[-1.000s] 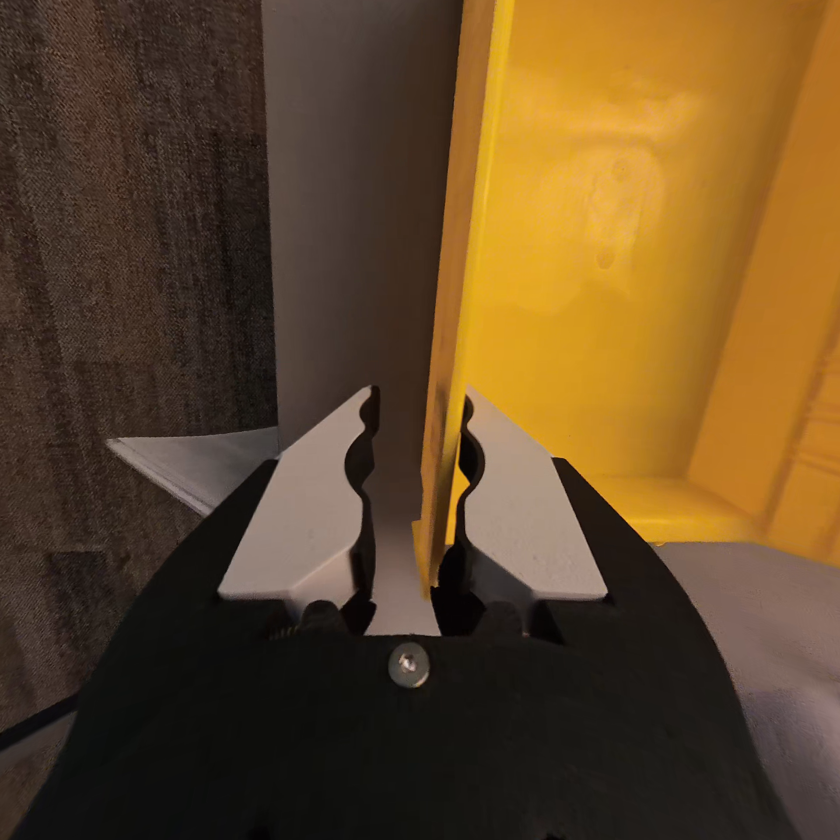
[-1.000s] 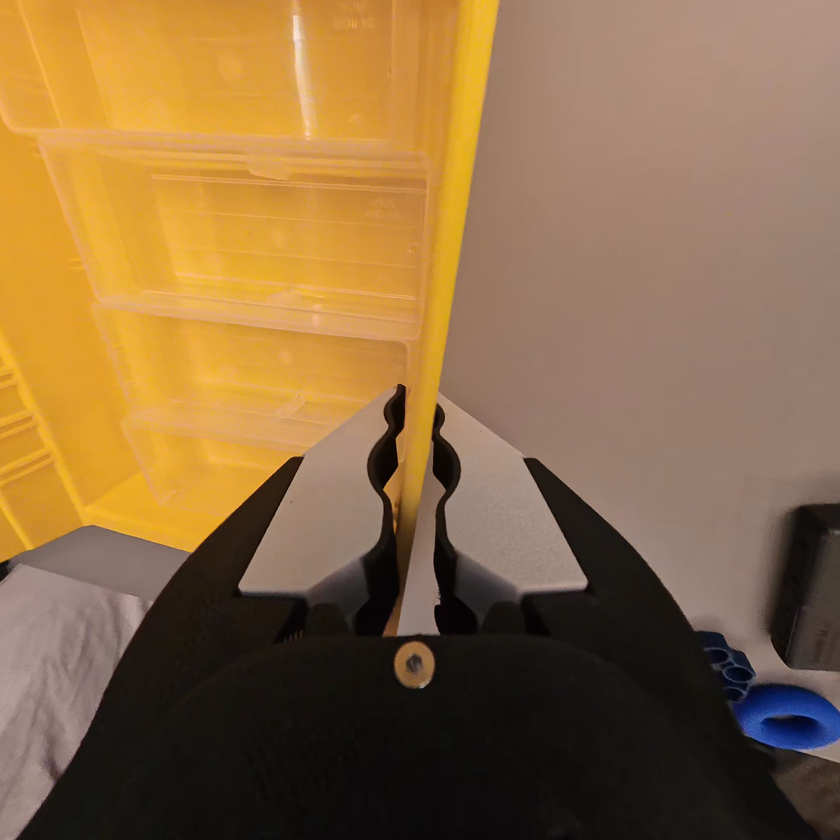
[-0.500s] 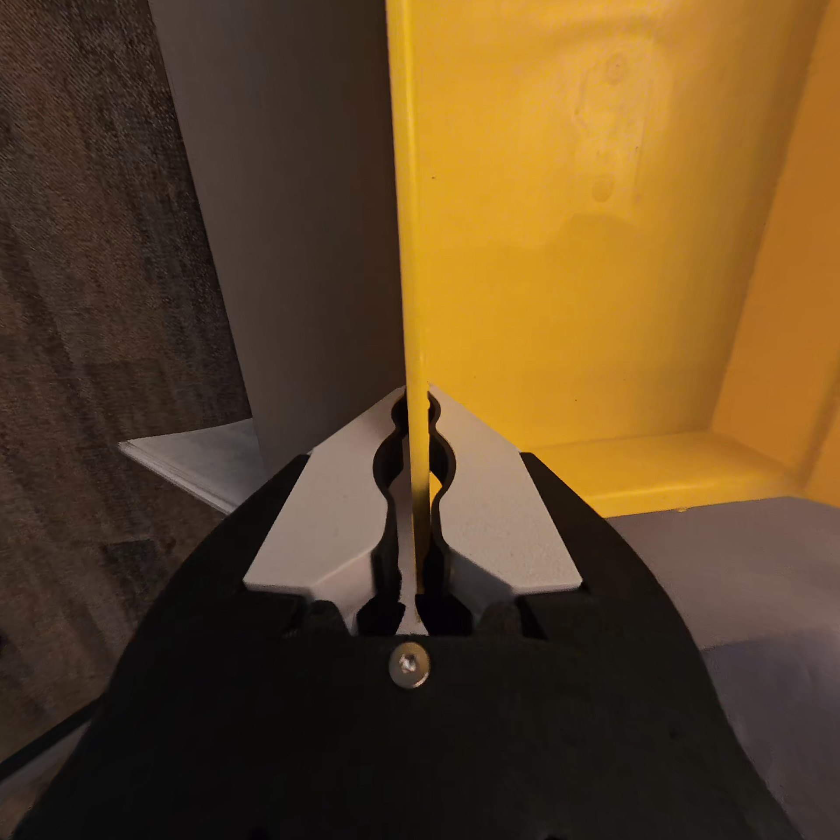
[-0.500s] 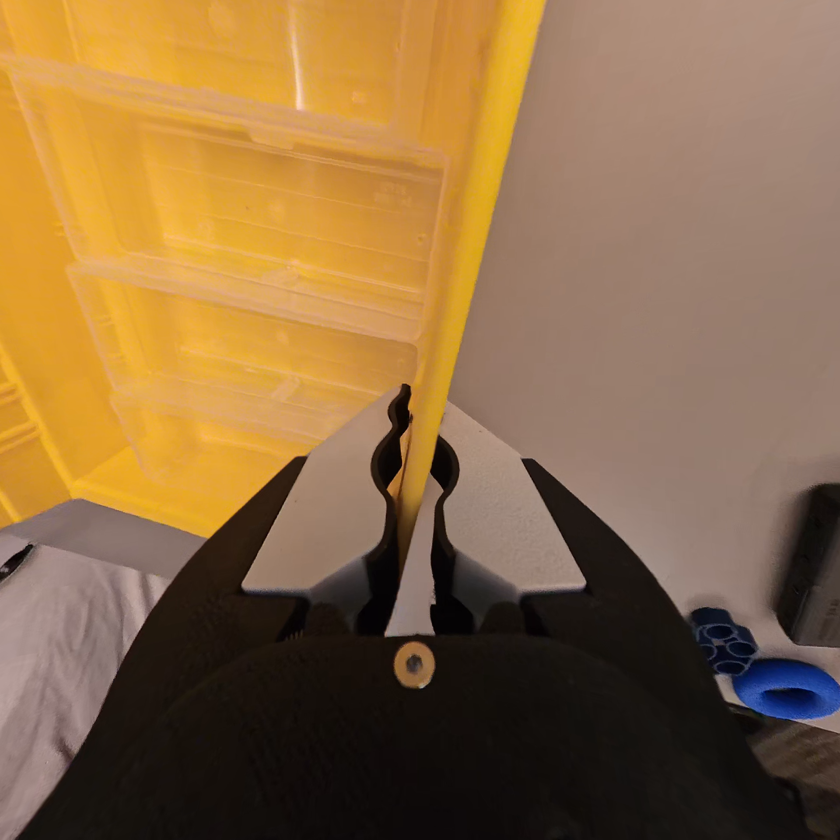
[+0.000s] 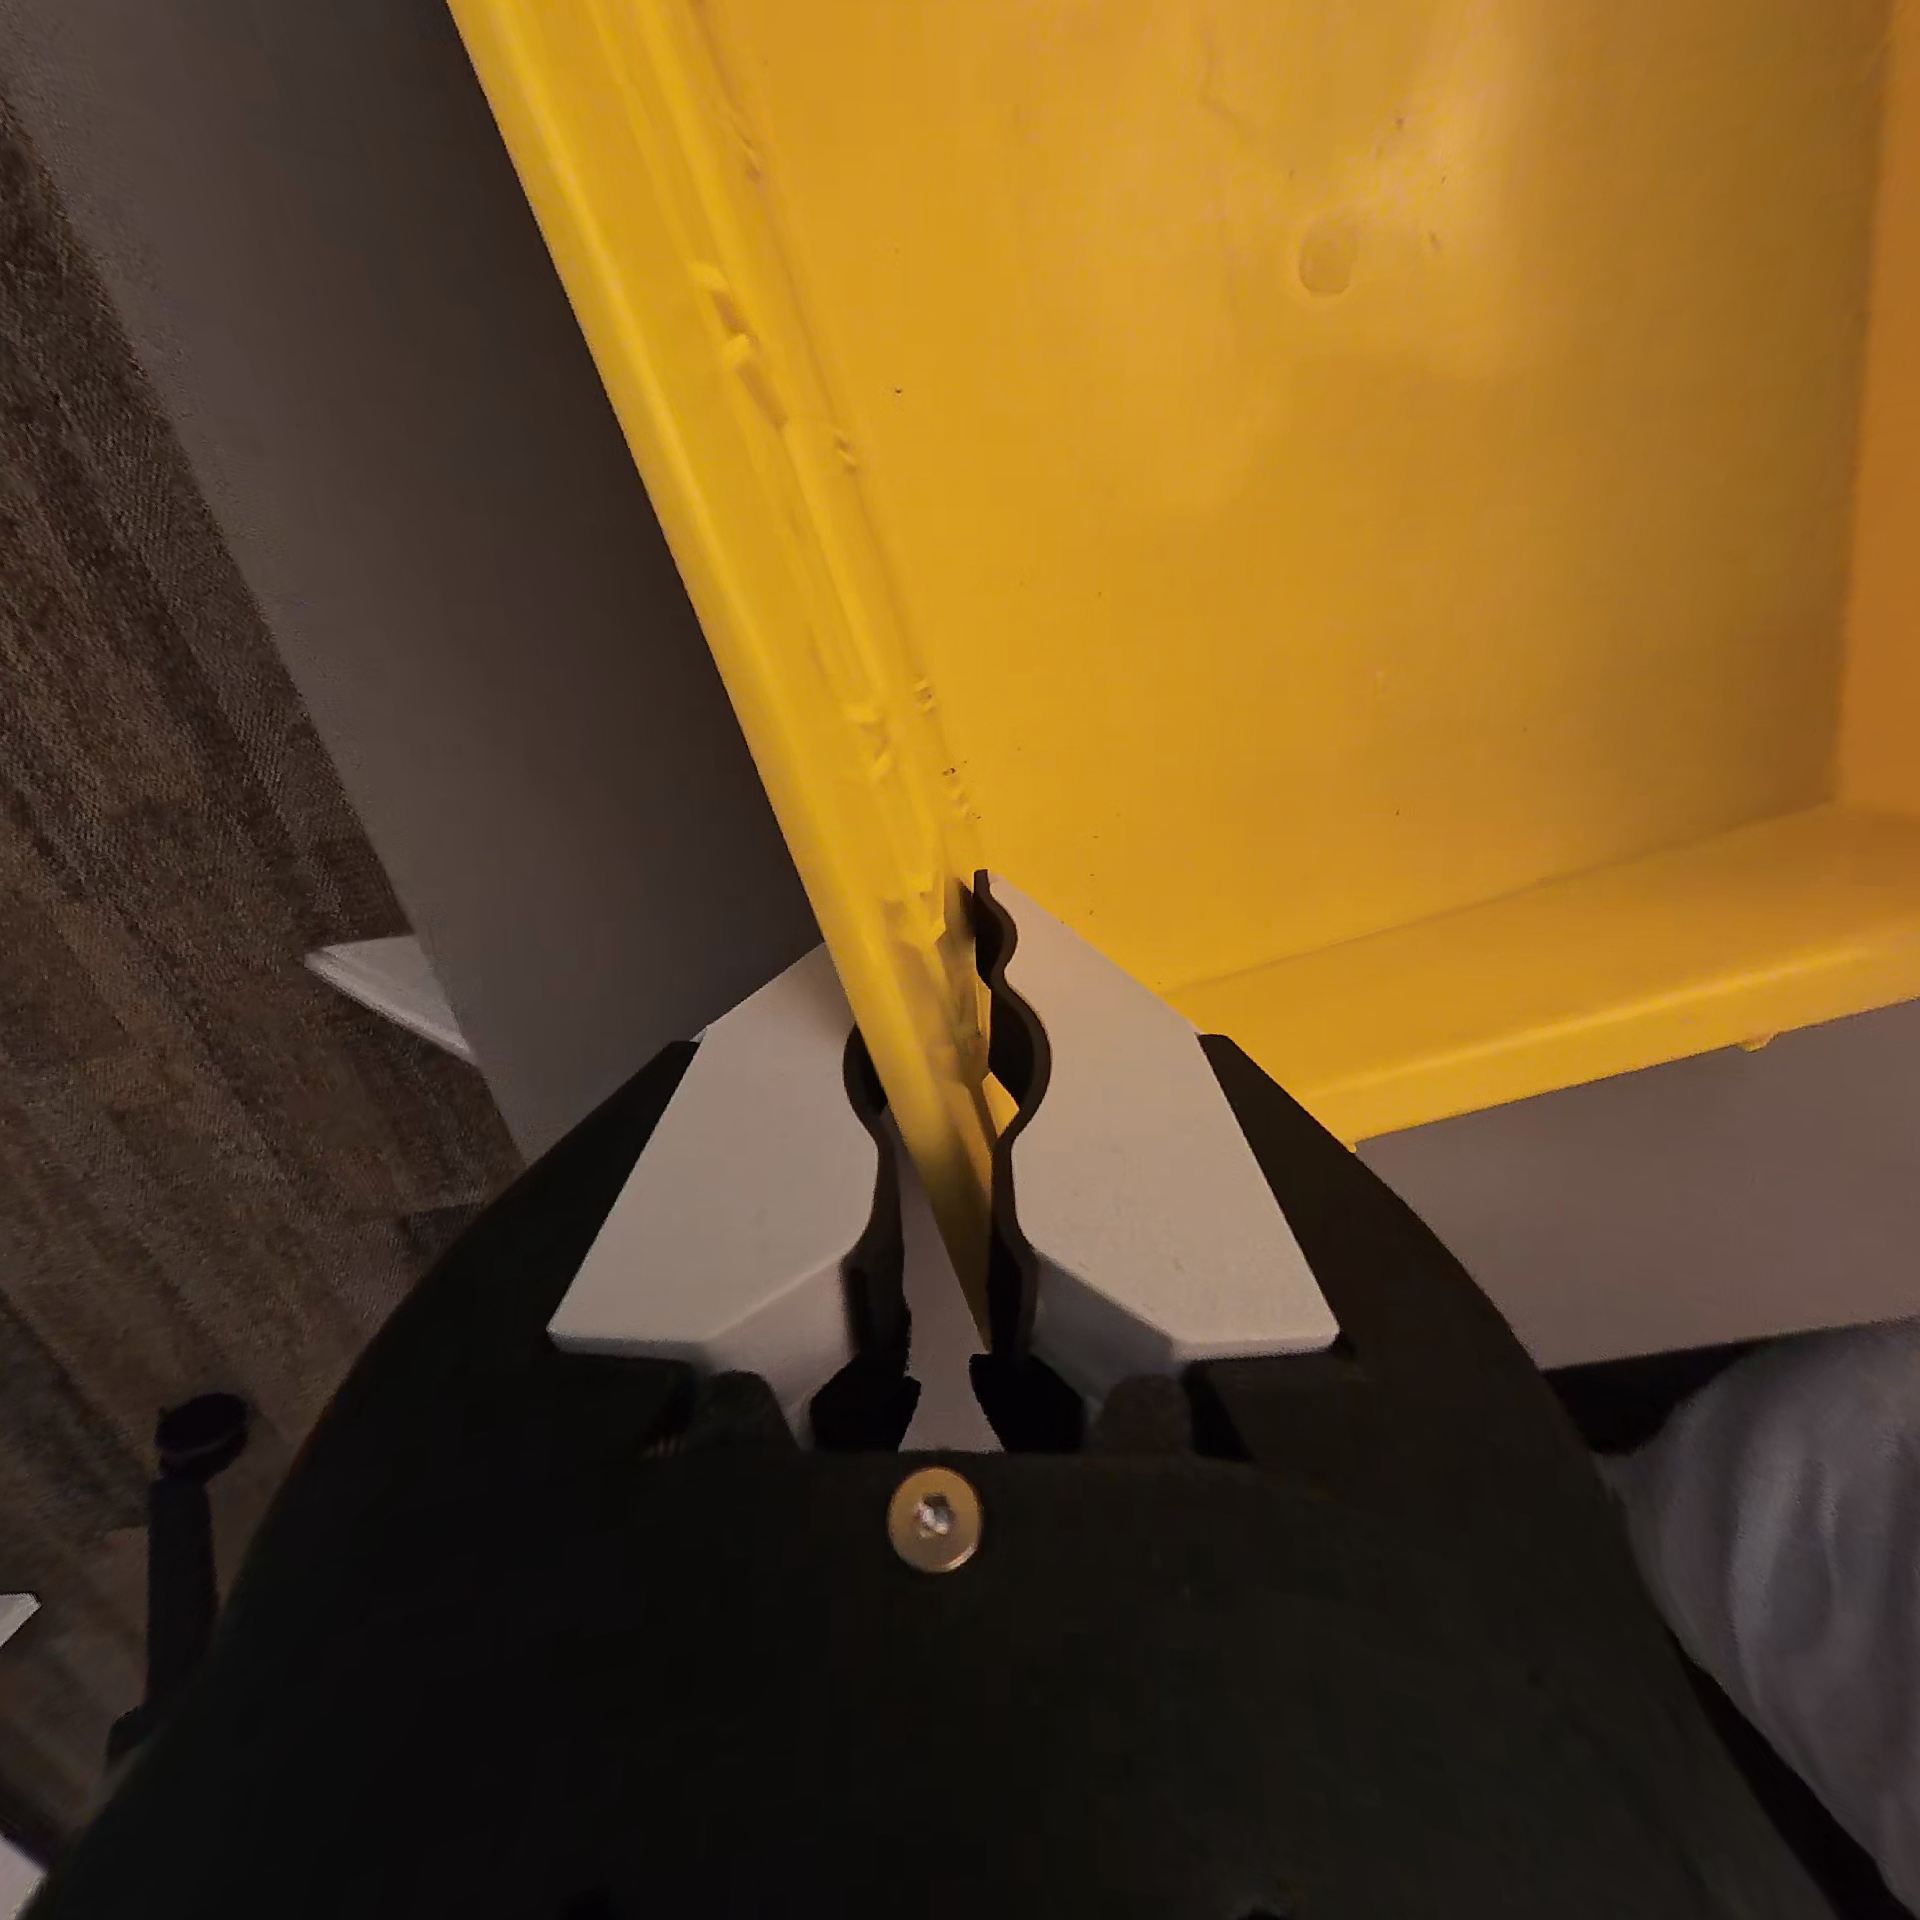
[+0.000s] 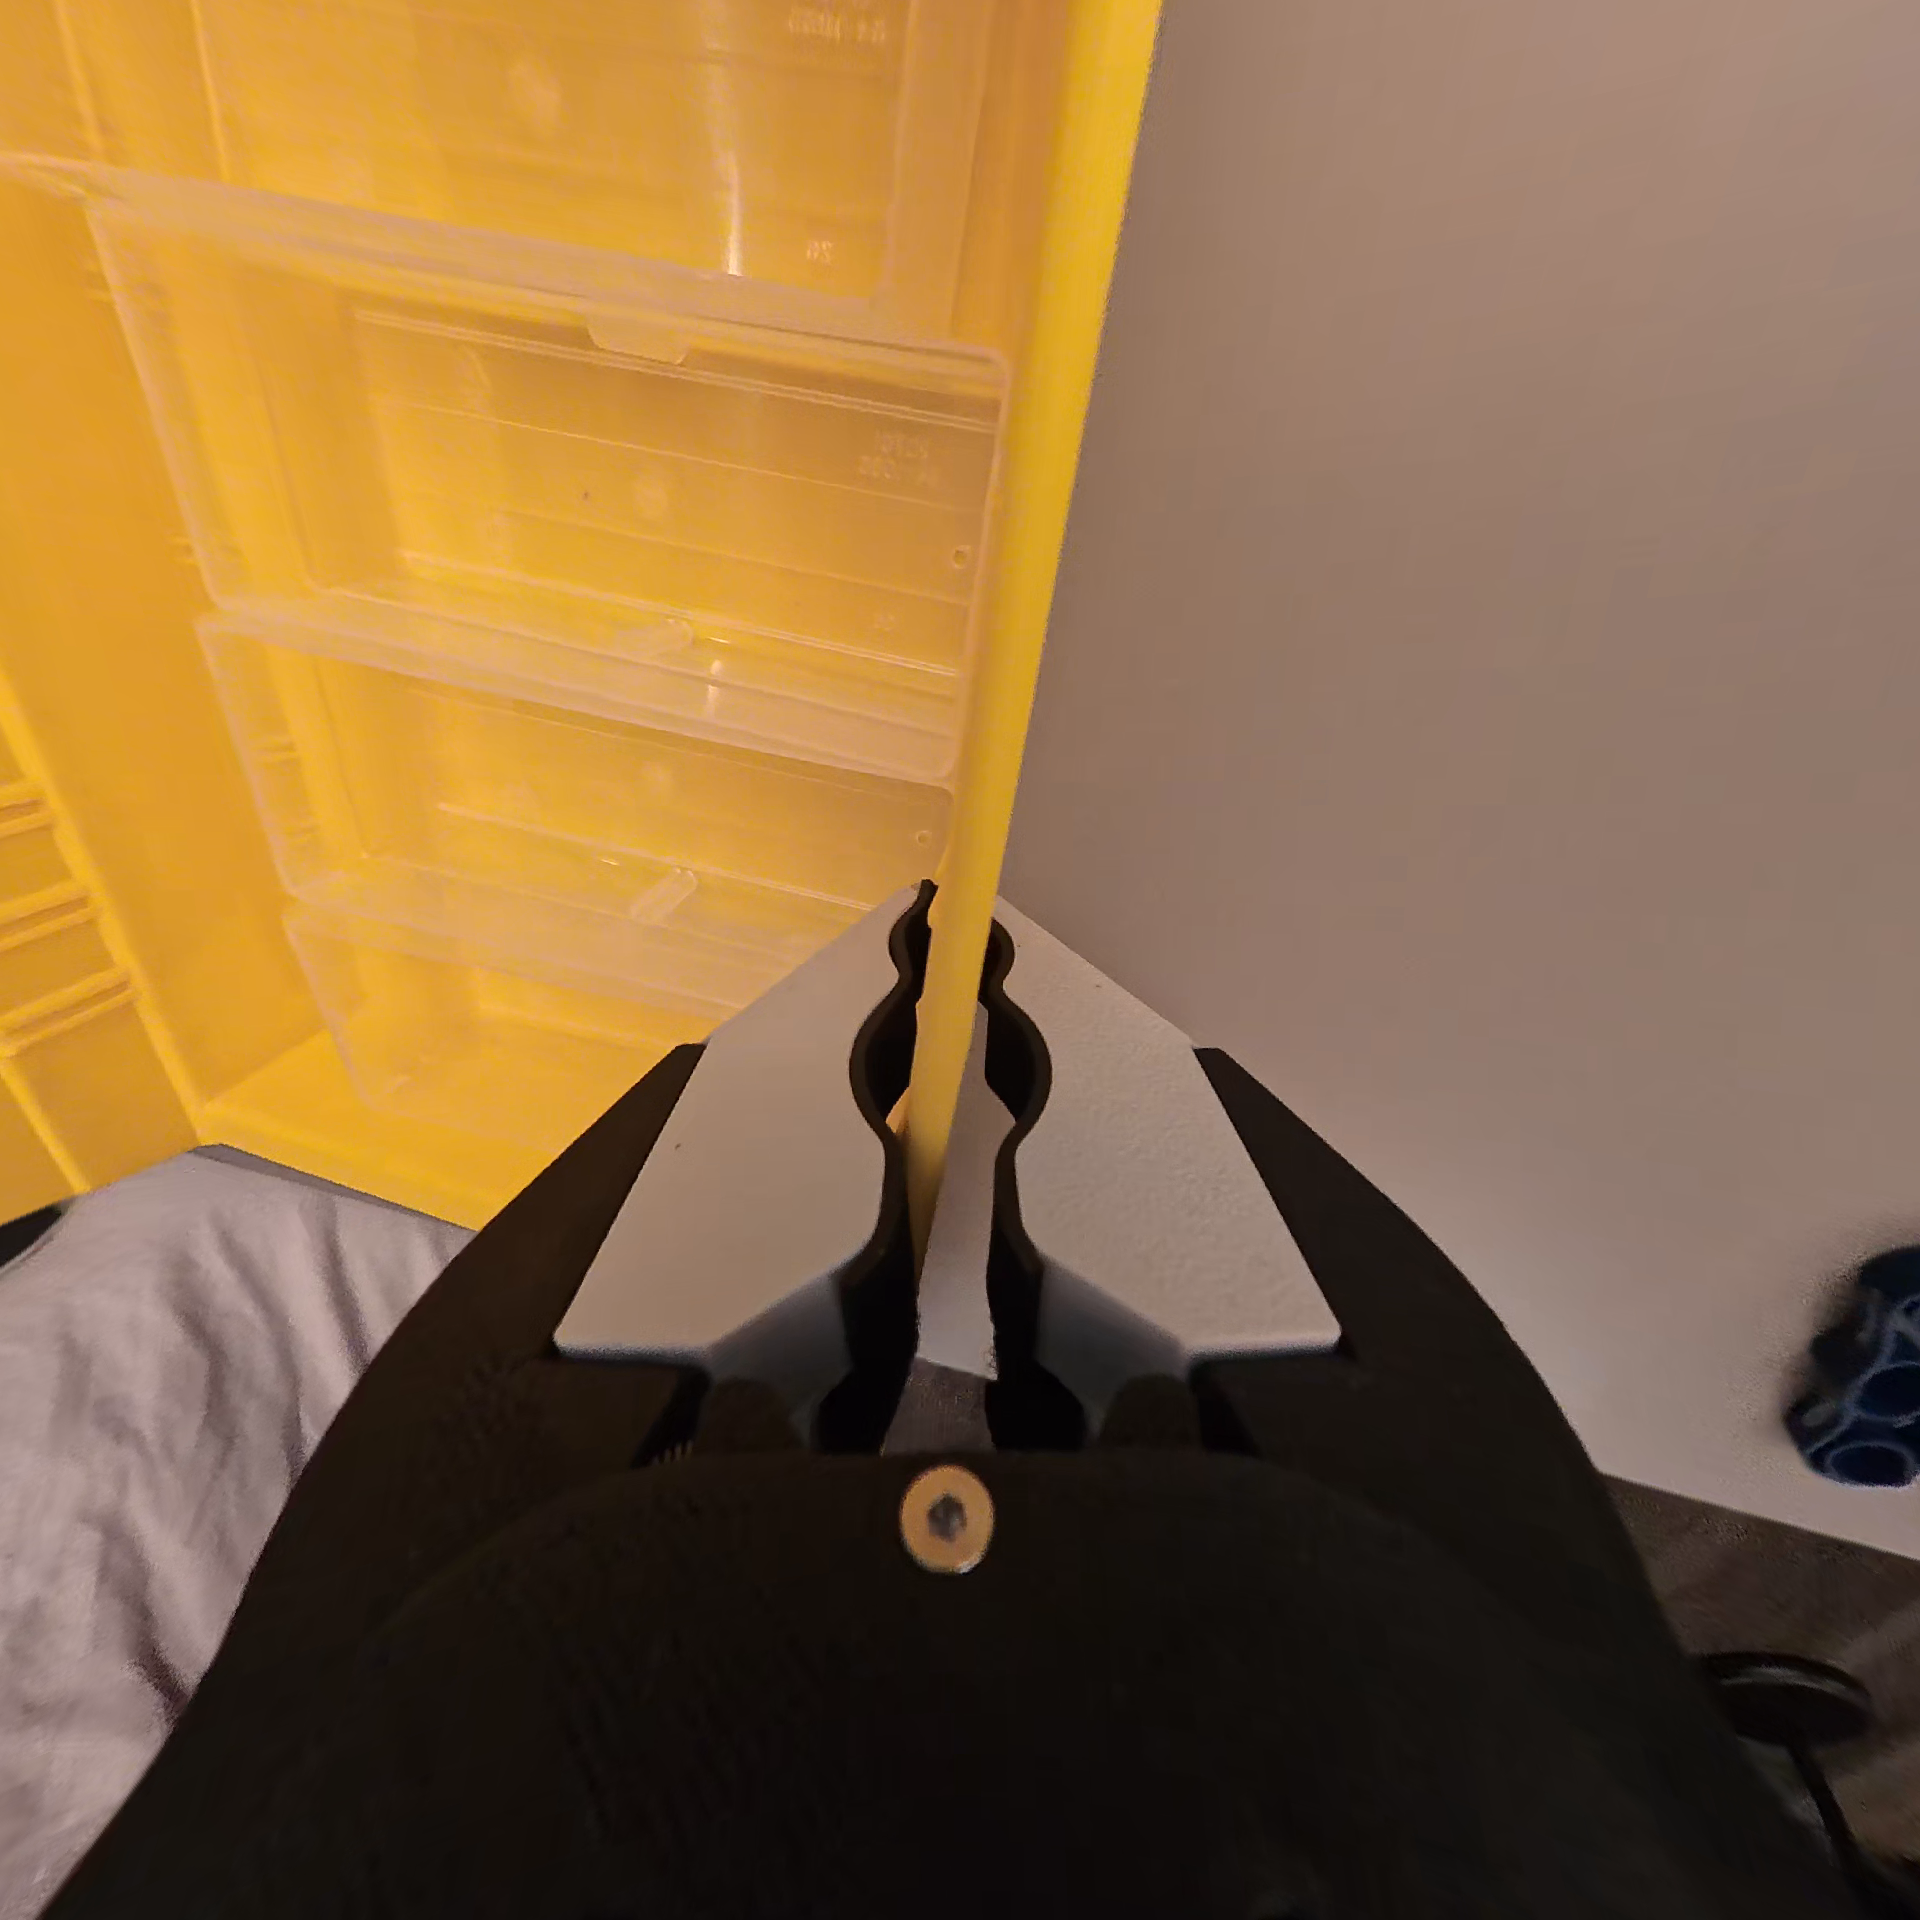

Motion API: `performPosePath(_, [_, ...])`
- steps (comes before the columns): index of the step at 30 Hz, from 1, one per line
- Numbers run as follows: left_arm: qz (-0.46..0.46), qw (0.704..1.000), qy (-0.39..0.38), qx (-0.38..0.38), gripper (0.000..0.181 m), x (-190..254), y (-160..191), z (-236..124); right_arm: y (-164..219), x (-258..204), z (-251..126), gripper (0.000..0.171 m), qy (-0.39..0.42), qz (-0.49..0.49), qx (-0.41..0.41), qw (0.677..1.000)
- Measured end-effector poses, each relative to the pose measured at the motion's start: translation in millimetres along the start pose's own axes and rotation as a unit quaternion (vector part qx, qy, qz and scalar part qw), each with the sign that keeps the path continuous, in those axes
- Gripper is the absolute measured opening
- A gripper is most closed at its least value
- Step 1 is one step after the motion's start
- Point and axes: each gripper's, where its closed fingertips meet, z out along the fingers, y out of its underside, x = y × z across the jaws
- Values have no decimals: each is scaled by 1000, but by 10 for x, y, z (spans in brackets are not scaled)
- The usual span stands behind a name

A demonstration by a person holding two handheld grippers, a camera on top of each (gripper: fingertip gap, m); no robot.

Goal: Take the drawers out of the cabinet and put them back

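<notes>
Both tongs, left (image 5: 951,1091) and right (image 6: 951,1091), pinched the yellow cabinet's (image 5: 1351,468) side walls beside a blue toy (image 6: 1865,1371); its left wall had tilted since

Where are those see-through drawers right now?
In the right wrist view, the clear drawers sit stacked inside the yellow cabinet, left of the wall edge clamped by the right gripper.

In the left wrist view the yellow cabinet (image 5: 1351,468) wall now leans to the left, where before it stood straight between the left gripper (image 5: 951,997) fingers. In the right wrist view the clear drawers (image 6: 623,540) sit lower, and the blue object (image 6: 1870,1392) is nearer the right edge.
</notes>
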Motion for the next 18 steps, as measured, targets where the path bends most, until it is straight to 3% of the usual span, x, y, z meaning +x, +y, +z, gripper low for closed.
performPosePath(9, [35,999,-19,1,8,631,485,-98,433,-426,86,4,0,-15,-5,1000])
performPosePath(18, [78,997,-2,15,15,1269,568,-114,447,-885,197,6,-18,-29,-7,999])
